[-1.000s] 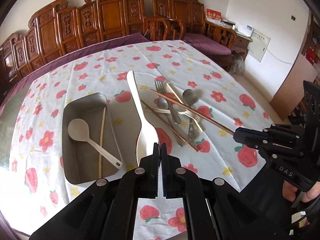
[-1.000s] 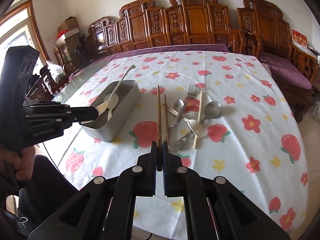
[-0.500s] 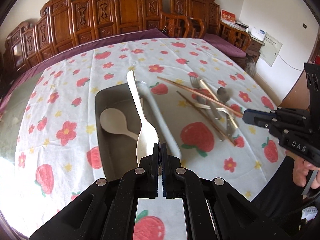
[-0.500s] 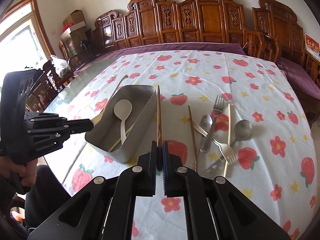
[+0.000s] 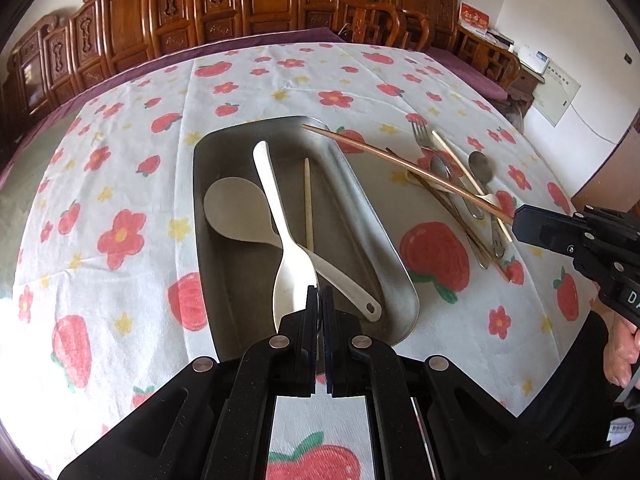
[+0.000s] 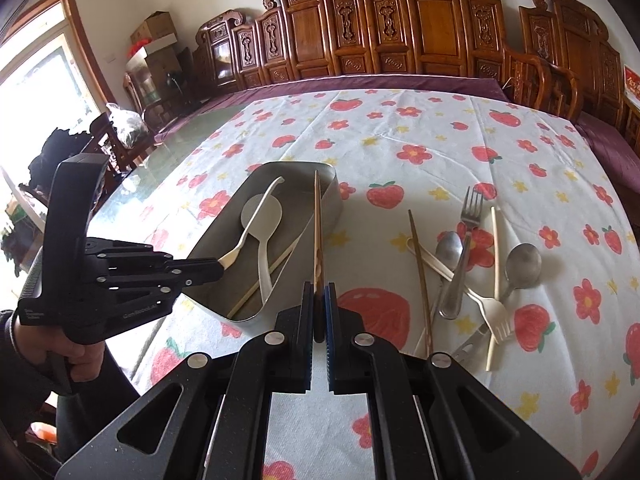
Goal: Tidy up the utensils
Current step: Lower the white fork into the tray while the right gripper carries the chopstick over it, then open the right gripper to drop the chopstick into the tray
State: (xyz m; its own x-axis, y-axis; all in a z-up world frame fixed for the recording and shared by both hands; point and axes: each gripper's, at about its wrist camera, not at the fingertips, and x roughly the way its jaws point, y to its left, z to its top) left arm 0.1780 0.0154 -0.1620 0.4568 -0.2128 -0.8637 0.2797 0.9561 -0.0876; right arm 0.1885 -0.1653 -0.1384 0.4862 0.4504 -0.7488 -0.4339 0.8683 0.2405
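My left gripper [image 5: 319,294] is shut on the bowl end of a white plastic spoon [image 5: 276,216], which hangs over the metal tray [image 5: 372,216]. In the tray lie a second white spoon [image 5: 240,216] and a pale chopstick [image 5: 307,204]. My right gripper [image 6: 319,292] is shut on a brown chopstick [image 6: 317,224] whose tip reaches over the tray's [image 6: 332,204] right rim. The left gripper [image 6: 208,270] shows at the tray's near end in the right wrist view. Loose forks, spoons and chopsticks [image 6: 468,268] lie on the cloth right of the tray.
A strawberry-print tablecloth [image 5: 120,200] covers the table. Carved wooden chairs [image 6: 400,40] line the far side. A person's hand [image 5: 624,356] holds the right gripper's handle at the right edge of the left wrist view. Boxes and a window stand at the far left.
Both grippers have moved left toward the tray. The white spoon now hangs over the tray's inside, and the brown chopstick's tip has come over the tray's rim.
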